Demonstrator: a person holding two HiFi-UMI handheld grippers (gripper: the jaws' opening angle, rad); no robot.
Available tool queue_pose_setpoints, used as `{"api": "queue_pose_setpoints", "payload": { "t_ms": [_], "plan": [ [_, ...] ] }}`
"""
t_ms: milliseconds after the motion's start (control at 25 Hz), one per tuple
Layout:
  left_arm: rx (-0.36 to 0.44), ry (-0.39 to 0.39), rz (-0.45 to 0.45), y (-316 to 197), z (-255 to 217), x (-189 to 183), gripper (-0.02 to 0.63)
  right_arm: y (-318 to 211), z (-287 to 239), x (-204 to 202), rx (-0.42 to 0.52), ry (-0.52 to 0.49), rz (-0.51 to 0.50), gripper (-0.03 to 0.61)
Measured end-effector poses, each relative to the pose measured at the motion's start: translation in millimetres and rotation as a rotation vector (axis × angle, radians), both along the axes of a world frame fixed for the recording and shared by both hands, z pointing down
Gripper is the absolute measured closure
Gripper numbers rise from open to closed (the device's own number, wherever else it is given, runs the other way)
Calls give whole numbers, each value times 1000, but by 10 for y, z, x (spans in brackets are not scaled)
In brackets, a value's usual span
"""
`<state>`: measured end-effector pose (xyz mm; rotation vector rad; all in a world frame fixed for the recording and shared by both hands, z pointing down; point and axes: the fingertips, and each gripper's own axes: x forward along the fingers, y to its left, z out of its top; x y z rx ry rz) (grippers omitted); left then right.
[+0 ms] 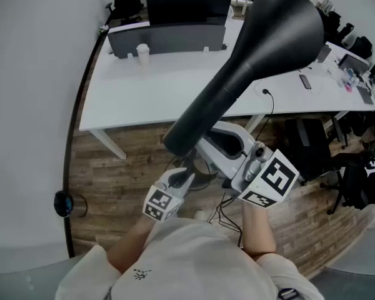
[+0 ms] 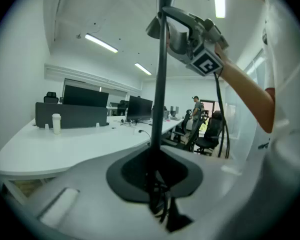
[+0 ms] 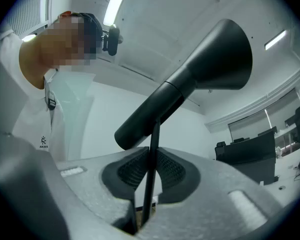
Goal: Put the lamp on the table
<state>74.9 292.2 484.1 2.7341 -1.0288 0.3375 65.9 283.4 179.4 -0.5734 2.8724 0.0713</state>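
I hold a black lamp in the air in front of the white table [image 1: 150, 86]. Its long tube head and wide cone shade [image 1: 262, 42] tilt up toward the table. The left gripper [image 1: 181, 181] is shut on the lamp's thin black pole [image 2: 160, 84], low down, with a black cable hanging by the jaws. Looking along the left gripper [image 2: 155, 171], the pole rises to the right gripper [image 2: 190, 39]. The right gripper [image 1: 215, 144] is shut on the same pole [image 3: 152, 159] higher up, just under the lamp head [image 3: 190, 89]. The lamp's foot is hidden.
A paper cup [image 1: 142, 53] and a grey divider with a dark monitor [image 1: 169, 39] stand at the table's far side. Office chairs [image 1: 312, 149] are at the right. Cables [image 1: 228, 212] lie on the wooden floor by my feet. A wall runs along the left.
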Motion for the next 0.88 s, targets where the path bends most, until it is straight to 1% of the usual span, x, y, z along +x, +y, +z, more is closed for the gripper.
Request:
{"api": "queue_pose_setpoints", "payload": {
  "t_ms": [400, 880],
  "plan": [
    [15, -7, 27, 23, 5, -342, 578, 36, 16, -280, -6, -7, 37, 535],
    [34, -6, 66, 55, -7, -679, 577, 89, 11, -565, -4, 0, 106, 534]
  ]
}}
